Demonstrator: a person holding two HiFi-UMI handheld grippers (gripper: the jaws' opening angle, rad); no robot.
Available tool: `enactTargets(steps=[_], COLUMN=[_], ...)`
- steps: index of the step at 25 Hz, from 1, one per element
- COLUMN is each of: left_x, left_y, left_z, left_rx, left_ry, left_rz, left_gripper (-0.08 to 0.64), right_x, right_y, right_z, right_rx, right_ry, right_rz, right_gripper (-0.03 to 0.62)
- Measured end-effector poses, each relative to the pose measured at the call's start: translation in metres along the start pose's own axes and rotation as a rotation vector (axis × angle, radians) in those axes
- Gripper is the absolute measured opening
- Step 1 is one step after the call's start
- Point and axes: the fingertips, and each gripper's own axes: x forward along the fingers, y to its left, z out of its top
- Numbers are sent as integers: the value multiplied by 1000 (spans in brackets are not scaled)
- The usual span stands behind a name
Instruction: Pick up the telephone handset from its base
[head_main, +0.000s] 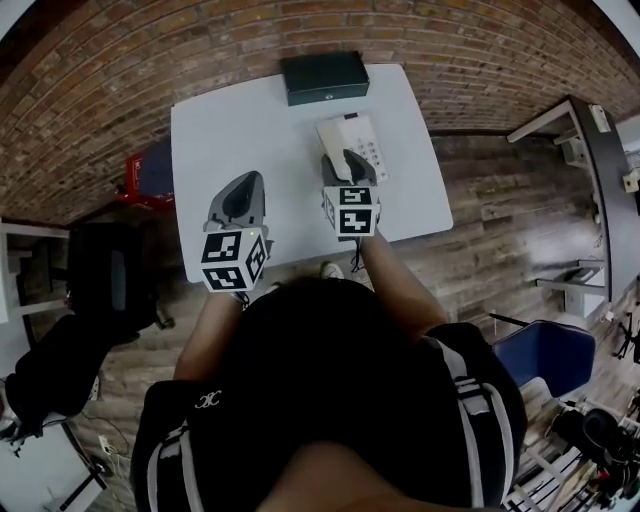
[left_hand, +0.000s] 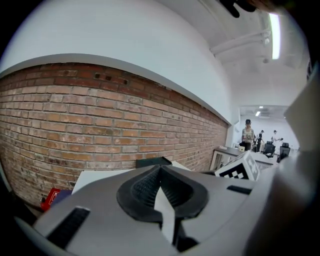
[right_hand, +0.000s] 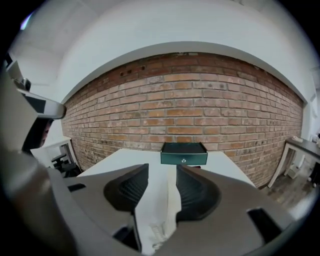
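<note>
The telephone is white, with its keypad showing. My right gripper, jaws apart, straddles and mostly hides the handset. My left gripper is closed and empty.

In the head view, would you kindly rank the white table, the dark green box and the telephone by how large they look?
Largest: white table, by far.
Then dark green box and telephone: they look alike, and the right gripper covers part of the telephone, so no ranking.

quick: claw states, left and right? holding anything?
Left claw: closed, empty.
Right claw: open, white handset low between its jaws, not clamped.
</note>
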Motion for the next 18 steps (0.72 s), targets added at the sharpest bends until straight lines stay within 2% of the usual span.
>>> enactTargets(steps=[4,9,18], left_x=[-1,-6,-9], left_y=[7,20,32], left_z=[-3,-10,-11], left_rx=[-19,-60,-85], left_ry=[3,10,4], left_rz=[48,100,154], left_gripper=[2,2,2], right_x=[24,49,86], right_y=[-12,-19,-30], right_z=[-13,-41,-66], right_rx=[-30,-49,-59], right_ry=[44,162,259], right_rz=[-22,-34,-20], right_gripper=[186,192,209])
